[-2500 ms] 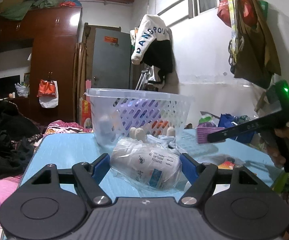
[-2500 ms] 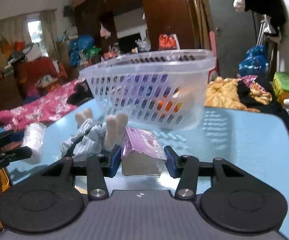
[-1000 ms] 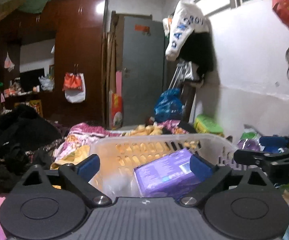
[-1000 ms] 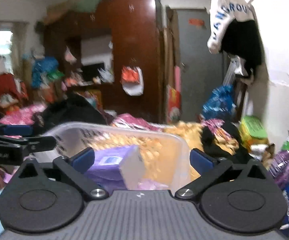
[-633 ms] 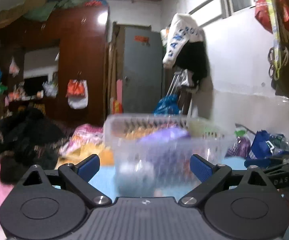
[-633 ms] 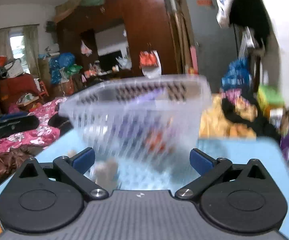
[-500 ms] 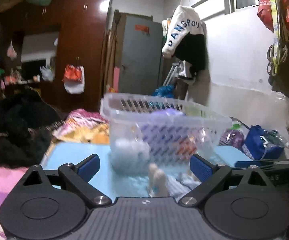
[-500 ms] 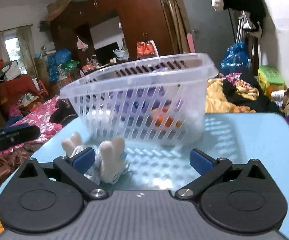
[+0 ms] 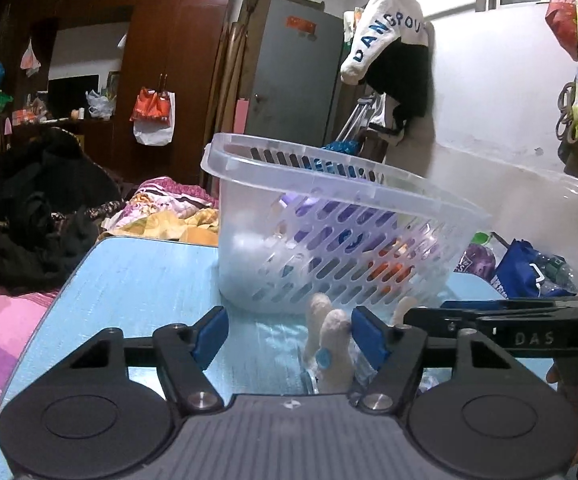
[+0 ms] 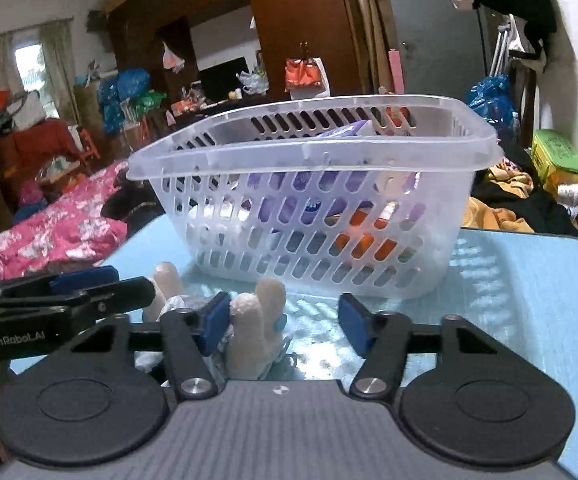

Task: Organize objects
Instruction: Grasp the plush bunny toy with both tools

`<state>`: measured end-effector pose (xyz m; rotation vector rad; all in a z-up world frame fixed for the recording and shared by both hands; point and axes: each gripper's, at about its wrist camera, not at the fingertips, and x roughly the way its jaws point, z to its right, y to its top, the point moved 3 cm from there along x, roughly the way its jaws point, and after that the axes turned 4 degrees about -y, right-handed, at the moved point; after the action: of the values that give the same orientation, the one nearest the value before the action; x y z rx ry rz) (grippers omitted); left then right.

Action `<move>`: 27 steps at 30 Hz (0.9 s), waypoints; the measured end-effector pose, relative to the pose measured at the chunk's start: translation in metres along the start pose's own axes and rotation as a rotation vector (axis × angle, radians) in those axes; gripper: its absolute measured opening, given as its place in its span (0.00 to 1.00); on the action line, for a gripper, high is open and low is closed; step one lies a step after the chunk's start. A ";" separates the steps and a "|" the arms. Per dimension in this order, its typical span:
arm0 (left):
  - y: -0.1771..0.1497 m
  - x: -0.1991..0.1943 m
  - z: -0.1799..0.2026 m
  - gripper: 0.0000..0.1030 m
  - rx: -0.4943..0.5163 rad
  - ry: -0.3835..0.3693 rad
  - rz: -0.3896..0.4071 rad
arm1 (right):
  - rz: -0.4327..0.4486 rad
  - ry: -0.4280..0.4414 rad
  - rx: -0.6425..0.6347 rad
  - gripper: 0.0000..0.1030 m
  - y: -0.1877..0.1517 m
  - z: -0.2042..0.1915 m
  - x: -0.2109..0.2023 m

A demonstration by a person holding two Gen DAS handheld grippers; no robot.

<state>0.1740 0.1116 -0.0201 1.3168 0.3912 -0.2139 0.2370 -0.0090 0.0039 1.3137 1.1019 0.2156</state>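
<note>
A clear plastic basket (image 9: 329, 216) (image 10: 321, 184) stands on the blue table (image 9: 141, 280) (image 10: 529, 280) and holds a purple pack (image 10: 345, 130) and orange and white items. A bagged bundle with pale finger-like tips (image 9: 331, 344) (image 10: 255, 328) lies on the table in front of the basket. My left gripper (image 9: 289, 336) is open, with the bundle just inside its right finger. My right gripper (image 10: 283, 324) is open, with the bundle next to its left finger. Both grippers are empty.
Piles of clothes (image 9: 29, 208) lie past the table's left edge. Bags (image 9: 529, 268) sit by the white wall at the right. A wardrobe (image 10: 289, 28) and a grey door (image 9: 293, 76) stand behind.
Both grippers let go of a white bagged roll and a purple pack over the basket, then drew back and dropped low to the table. Their jaws have narrowed around the bundle.
</note>
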 end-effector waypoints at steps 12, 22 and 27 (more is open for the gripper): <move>-0.006 0.016 0.019 0.20 0.023 -0.012 -0.039 | 0.033 0.028 -0.048 0.22 -0.004 -0.015 0.001; -0.001 -0.001 0.031 0.16 0.022 -0.032 0.024 | 0.100 0.052 -0.100 0.15 -0.002 -0.025 -0.014; 0.007 -0.012 0.037 0.16 0.027 -0.041 0.058 | 0.134 0.059 -0.101 0.15 0.007 -0.028 -0.029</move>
<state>0.1715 0.0763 -0.0019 1.3466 0.3158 -0.1976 0.2050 -0.0083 0.0290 1.2990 1.0394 0.4063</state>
